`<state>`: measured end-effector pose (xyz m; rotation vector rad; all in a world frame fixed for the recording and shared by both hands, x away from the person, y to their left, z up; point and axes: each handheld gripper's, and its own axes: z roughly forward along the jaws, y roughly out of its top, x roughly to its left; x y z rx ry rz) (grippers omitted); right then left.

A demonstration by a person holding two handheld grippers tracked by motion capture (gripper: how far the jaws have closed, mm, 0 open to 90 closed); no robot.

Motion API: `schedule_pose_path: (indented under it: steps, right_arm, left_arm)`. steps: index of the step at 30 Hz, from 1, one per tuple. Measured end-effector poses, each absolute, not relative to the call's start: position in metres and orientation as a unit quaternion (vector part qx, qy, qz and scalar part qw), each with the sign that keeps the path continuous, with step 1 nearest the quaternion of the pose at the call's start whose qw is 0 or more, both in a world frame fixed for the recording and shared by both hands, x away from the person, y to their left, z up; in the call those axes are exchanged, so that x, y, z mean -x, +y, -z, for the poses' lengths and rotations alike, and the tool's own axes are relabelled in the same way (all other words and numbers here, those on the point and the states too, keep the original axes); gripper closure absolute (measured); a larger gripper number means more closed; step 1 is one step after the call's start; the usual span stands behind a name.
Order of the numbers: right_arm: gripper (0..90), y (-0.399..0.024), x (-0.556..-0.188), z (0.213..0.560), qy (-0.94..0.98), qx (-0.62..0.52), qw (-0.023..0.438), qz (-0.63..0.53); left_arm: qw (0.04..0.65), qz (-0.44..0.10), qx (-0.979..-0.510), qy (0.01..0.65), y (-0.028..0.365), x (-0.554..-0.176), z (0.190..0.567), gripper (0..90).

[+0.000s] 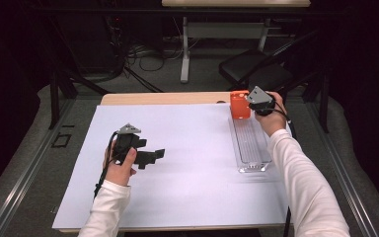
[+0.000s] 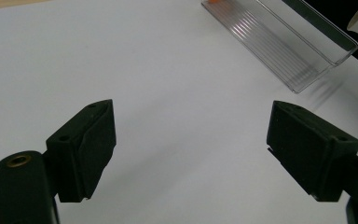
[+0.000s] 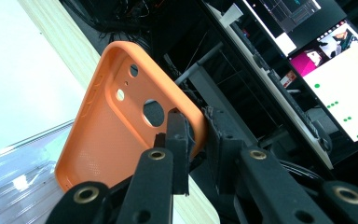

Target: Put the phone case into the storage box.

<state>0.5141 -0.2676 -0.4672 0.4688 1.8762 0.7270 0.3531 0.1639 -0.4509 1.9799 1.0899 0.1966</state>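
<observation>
Two grippers are working over a white sheet (image 1: 187, 163) on the table: the right gripper (image 3: 196, 135) is pinching the edge of an orange phone case (image 3: 116, 135) between its closed jaws, holding it tilted above the far end of a clear plastic tray (image 1: 250, 148), near the table's far edge. Meanwhile the left gripper (image 2: 191, 149) is hovering over bare sheet, its jaws standing wide apart with nothing between them.

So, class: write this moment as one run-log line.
right gripper: shut on orange phone case | case: above far end of clear tray | left gripper: open, over white sheet
</observation>
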Motion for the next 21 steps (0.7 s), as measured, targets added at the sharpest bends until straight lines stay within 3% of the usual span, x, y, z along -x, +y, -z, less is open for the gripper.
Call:
schedule_pose_path:
  steps: [21]
  right_arm:
    - [77.4,-0.274,-0.526,0.473,0.772,-0.221,0.536,-0.261]
  left_arm:
    - [0.419,-0.075,-0.792,0.438,0.161,-0.355,0.455,16.2]
